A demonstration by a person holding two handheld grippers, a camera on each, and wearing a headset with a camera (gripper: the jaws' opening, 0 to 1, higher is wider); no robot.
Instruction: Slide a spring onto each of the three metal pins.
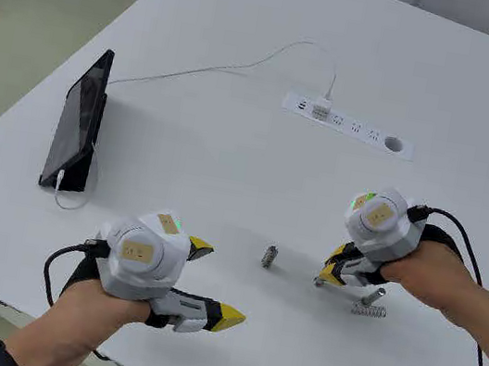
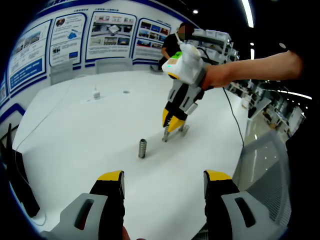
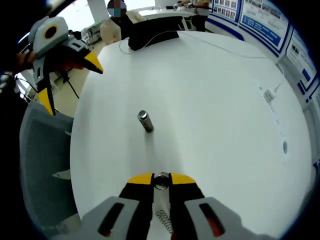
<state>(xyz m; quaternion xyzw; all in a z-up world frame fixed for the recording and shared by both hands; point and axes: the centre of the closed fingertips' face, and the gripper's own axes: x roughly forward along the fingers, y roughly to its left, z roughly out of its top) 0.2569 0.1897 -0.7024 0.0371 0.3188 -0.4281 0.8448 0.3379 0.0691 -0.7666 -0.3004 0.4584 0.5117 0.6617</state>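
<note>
Right tongs [image 3: 161, 178] grip a metal pin [image 3: 161, 183] mid-bench [image 1: 234, 134]. Left tongs [image 1: 220, 282] gape near the front edge, with a spring-wrapped pin [image 1: 270, 256] ahead.

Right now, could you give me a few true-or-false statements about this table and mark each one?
1. The right gripper is shut on a metal pin. True.
2. The left gripper holds a spring. False: its jaws stand open, holding nothing.
3. A pin wearing a spring stands on the table. True.
4. The tablet lies flat. False: it stands propped upright.
5. A loose spring lies near the right gripper. True.
</note>
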